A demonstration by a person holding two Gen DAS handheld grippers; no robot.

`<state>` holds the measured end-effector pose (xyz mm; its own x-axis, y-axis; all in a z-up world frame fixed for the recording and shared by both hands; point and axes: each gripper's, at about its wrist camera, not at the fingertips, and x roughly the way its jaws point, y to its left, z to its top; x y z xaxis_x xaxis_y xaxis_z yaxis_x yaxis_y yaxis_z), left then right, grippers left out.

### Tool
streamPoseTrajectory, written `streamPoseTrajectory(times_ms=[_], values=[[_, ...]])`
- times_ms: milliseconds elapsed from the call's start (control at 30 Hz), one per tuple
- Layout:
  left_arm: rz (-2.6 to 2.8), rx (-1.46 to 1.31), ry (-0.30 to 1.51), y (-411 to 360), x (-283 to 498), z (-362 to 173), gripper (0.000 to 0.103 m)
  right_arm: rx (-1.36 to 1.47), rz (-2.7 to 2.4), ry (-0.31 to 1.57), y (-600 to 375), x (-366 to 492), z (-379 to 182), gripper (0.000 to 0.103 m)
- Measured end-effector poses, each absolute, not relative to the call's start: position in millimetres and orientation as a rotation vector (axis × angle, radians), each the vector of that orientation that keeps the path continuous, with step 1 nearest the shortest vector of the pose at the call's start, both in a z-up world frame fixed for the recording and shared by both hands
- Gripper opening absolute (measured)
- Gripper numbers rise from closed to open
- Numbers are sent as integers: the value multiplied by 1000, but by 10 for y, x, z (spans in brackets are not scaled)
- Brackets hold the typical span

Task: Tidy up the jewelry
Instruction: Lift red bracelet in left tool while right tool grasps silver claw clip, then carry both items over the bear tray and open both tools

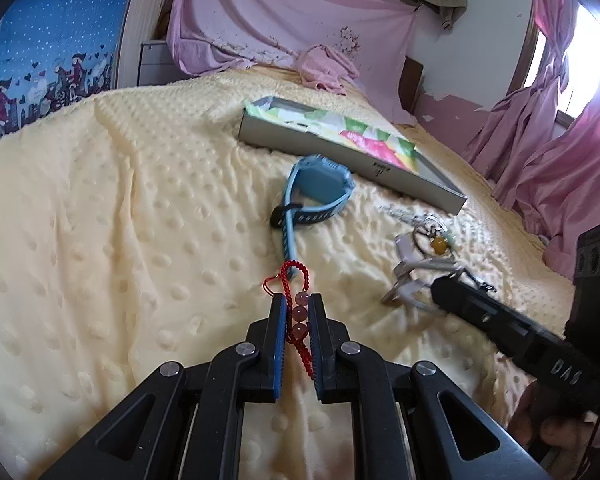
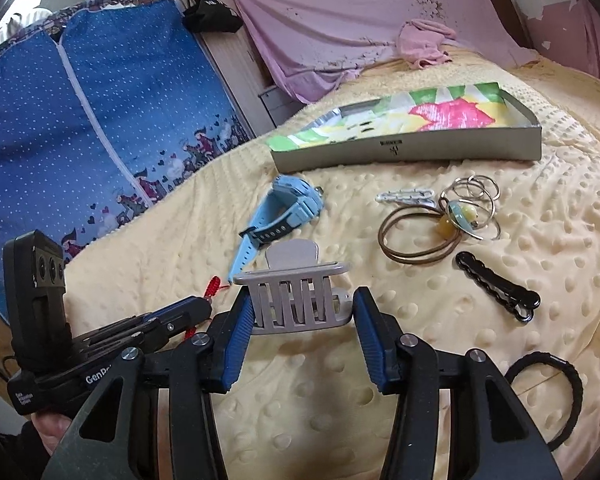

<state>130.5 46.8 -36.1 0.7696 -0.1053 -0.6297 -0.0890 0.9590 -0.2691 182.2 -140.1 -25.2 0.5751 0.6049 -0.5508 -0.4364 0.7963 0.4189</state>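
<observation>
My left gripper (image 1: pixel 299 304) is shut on a red cord bracelet with pink beads (image 1: pixel 300 312), low over the yellow blanket; its red cord also shows in the right wrist view (image 2: pixel 213 285). My right gripper (image 2: pixel 300 304) is open, its jaws on either side of a grey claw hair clip (image 2: pixel 296 298) without clamping it; the clip also shows in the left wrist view (image 1: pixel 410 284). A blue watch (image 1: pixel 316 192) (image 2: pixel 288 208) lies just beyond. A shallow grey box with a colourful lining (image 1: pixel 340 140) (image 2: pixel 412 132) sits farther back.
Right of the clip lie a white hair clip (image 2: pixel 406 197), metal rings and bangles with a yellow charm (image 2: pixel 448 216), a black hair clip (image 2: pixel 496 286) and a black hair tie (image 2: pixel 552 392). A pink cloth (image 1: pixel 324 68) lies at the bed's far end.
</observation>
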Motion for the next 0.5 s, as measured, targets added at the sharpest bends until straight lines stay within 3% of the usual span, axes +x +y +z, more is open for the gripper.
streamPoseTrajectory(times_ms=[267,500], values=[[-20,-283,665,398,1411,-181,11,311,603,653,-1582,1800,-122,45],[-72,-284,573,208,1958,273,11,306,531,581,-1851,2292,278,45]])
